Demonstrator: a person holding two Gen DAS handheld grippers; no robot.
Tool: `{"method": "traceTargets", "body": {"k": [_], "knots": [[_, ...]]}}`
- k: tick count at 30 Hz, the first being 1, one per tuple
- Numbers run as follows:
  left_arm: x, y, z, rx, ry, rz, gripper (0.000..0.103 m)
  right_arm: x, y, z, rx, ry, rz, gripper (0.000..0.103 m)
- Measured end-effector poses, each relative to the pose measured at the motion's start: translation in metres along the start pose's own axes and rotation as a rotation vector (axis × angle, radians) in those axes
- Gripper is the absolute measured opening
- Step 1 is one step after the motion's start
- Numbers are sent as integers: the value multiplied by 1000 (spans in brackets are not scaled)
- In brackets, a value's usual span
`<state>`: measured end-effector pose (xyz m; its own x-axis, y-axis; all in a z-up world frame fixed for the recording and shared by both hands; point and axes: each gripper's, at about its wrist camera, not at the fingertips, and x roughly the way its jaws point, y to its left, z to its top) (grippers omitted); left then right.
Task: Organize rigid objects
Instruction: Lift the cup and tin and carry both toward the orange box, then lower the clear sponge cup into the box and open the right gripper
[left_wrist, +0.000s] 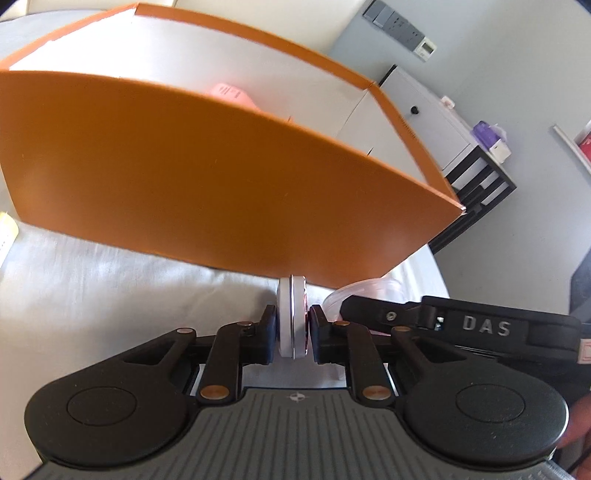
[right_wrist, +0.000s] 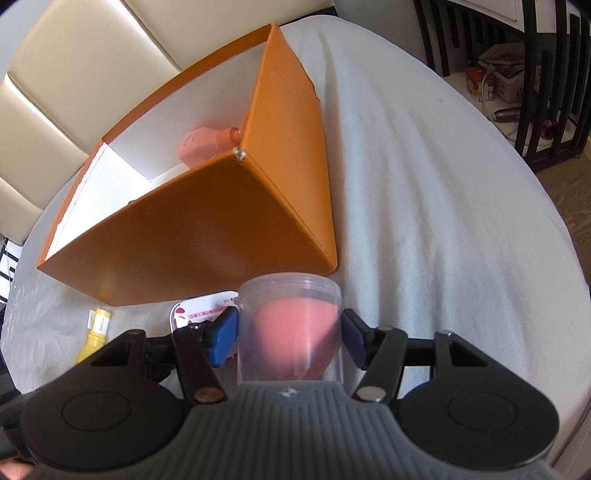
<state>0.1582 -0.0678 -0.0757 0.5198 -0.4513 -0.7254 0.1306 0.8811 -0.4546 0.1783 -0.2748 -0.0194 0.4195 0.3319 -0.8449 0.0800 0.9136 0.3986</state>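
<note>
My left gripper is squeezed almost shut on a thin round white tin. The tin stands on its edge right between the two pads, and both pads touch its flat sides. It is just in front of the orange box.

My right gripper is about half open and holds a clear plastic jar with a pink egg-shaped sponge inside. The jar sits between the blue pads, touching both. The orange box stands on the white cloth just past the jar. A pink bottle lies inside it.
</note>
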Motion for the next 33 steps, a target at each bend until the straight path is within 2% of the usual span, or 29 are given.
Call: {"method": "traceTargets", "body": {"k": [10, 17, 23, 33], "knots": [[-21, 5, -5, -26, -63, -1, 20, -23, 21, -8, -87, -43, -12, 60], [-62, 13, 0, -56, -167, -36, 20, -55, 50, -6, -183, -111, -12, 60], [-96, 14, 16, -63, -255, -55, 20, -83, 81, 3, -295, -189, -8, 60], [-103, 12, 58, -45, -294, -27, 20, -83, 108, 40, -407, -248, -71, 60]]}}
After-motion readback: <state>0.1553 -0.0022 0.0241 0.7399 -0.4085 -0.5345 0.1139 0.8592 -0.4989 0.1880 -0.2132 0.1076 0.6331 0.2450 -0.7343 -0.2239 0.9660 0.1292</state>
